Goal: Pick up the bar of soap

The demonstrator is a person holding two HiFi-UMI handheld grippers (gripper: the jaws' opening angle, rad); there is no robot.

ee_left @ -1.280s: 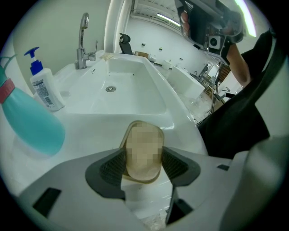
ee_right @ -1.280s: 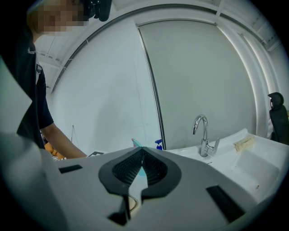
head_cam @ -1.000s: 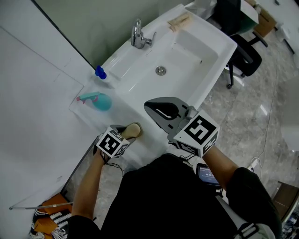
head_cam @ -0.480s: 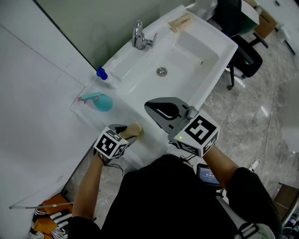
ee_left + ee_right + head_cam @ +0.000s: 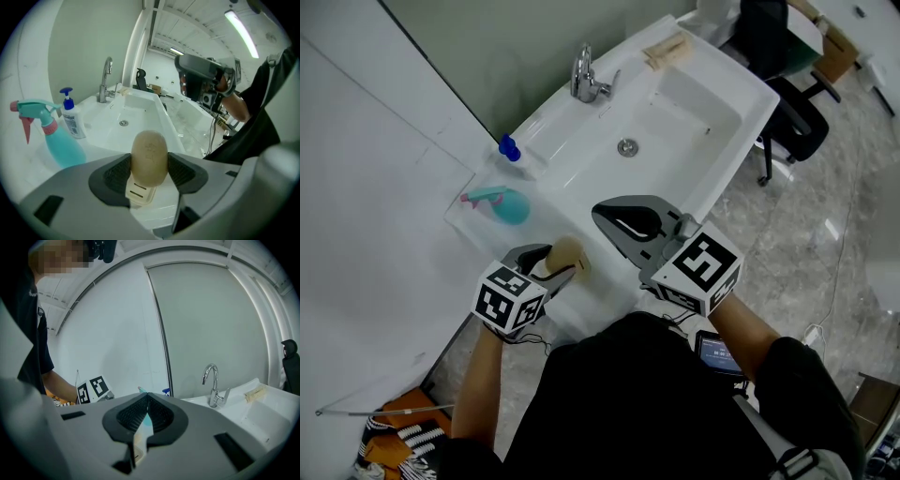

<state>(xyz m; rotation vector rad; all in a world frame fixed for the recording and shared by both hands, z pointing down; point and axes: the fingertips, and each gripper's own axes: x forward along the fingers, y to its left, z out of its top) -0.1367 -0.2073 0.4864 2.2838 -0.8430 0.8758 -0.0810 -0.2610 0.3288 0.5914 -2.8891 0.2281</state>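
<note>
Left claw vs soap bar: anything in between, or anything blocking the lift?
Nothing visible. The left claw is shut on the bar of soap, with a pad on each side. Only the cream soap dish shows just below it, and there is open air above. The right claw is shut and off to the side.

The left hand-held gripper pulls back toward the person and tips up, its marker cube ending lower and further left. The bar of soap clamped in it rises with it.
</note>
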